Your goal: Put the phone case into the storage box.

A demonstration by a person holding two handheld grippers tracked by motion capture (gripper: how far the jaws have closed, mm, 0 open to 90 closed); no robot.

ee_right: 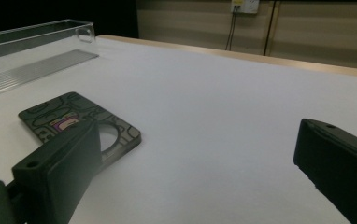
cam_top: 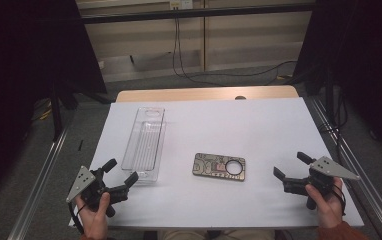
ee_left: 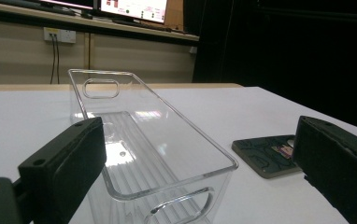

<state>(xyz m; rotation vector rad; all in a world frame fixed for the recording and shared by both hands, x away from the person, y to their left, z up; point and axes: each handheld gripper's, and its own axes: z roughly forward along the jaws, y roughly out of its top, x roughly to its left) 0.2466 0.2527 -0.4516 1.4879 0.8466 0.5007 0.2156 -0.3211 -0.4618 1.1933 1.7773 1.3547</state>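
Note:
A clear plastic tray (cam_top: 145, 145) lies lengthwise on the white table, left of centre. A dark patterned phone case (cam_top: 219, 166) with a round hole lies flat near the middle. My left gripper (cam_top: 120, 171) rests at the front left, open, its jaws just short of the tray's near end. In the left gripper view the tray (ee_left: 134, 140) sits straight ahead between the jaws and the case (ee_left: 266, 154) lies to the right. My right gripper (cam_top: 292, 165) stands open at the front right, pointing toward the case (ee_right: 81, 123), with nothing between its jaws.
The white sheet (cam_top: 259, 130) covers the table; a strip of bare wood (cam_top: 204, 94) shows at its far edge. Metal rails (cam_top: 44, 175) run along both sides. Cables hang on the wall behind.

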